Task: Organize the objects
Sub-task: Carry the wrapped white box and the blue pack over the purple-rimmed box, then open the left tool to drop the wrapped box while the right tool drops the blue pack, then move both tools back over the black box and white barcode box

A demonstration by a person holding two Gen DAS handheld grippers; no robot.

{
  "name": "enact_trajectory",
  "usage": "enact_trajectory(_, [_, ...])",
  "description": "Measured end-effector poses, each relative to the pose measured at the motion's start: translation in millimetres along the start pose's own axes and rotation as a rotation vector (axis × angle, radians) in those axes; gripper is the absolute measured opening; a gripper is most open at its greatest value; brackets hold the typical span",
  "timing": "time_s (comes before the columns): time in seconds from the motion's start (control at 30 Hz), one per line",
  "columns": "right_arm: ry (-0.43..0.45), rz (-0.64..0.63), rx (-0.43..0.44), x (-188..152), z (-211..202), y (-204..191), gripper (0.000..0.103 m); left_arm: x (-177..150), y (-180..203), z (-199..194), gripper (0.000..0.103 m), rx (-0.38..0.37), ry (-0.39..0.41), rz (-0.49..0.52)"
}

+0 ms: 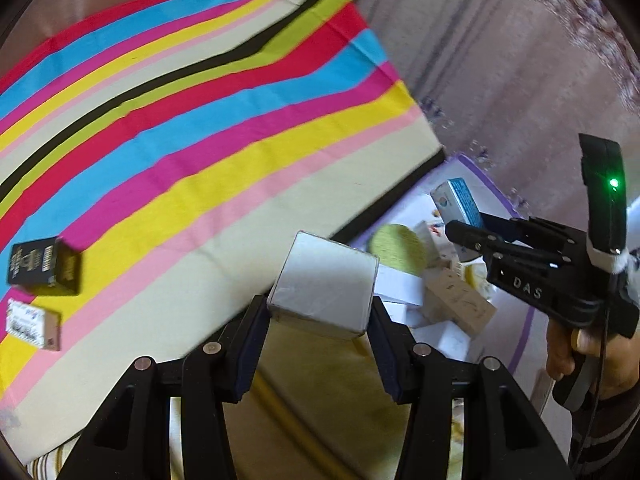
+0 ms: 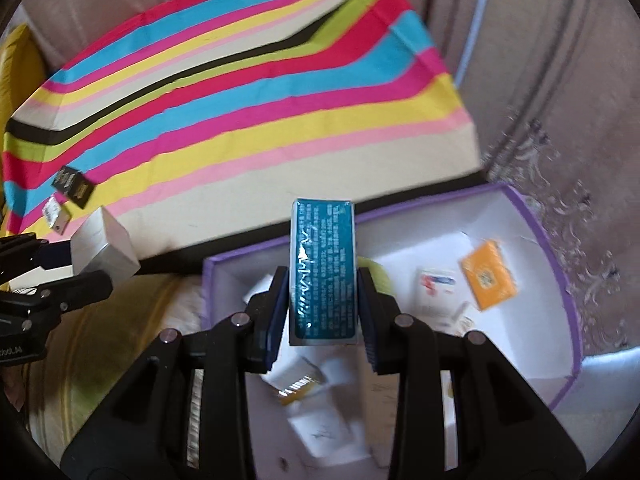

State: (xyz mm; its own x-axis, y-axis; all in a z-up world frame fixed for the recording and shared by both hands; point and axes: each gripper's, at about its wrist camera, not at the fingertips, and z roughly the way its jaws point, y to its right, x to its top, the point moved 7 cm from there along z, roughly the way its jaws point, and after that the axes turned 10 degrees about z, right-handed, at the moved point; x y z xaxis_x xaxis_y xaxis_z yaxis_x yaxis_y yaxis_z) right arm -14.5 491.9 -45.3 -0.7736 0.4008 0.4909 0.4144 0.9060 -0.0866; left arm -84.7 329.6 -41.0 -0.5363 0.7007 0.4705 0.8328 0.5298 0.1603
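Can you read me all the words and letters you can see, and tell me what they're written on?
"DAS": raised letters on the black body of the right gripper, in the left wrist view.
"LAI", with its start cut off: on the left gripper, at the right wrist view's edge.
Teal box: white print, too blurred to read.
Black box and small white box: labels too blurred.

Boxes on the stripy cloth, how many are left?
2. A black box near the cloth's left edge and a white box lying right beside it. Others could be outside the view.
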Motion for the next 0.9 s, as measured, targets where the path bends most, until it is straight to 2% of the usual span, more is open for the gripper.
enact_trajectory(0.37, [-0.009,0.135,-0.116,-8.5,-3.8,86.0,0.037,3.4,65.0,17.4,0.05,-0.087,-0.032,0.104])
enact_trajectory(0.77, [-0.015,0.186,-0.17,-18.1,-11.1,112.2,0.037,4.7,95.2,25.5,0.052,-0.163,-0.023,0.146])
enact_trajectory(0.83, [-0.02,0.189,-0.178,-19.6,-9.5,115.3,0.043,3.7,95.5,25.5,0.056,-0.16,-0.02,0.146])
enact_trajectory(0.9, [-0.022,0.19,-0.192,-22.5,-10.0,118.4,0.06,3.0,95.2,23.4,0.058,-0.156,-0.008,0.142])
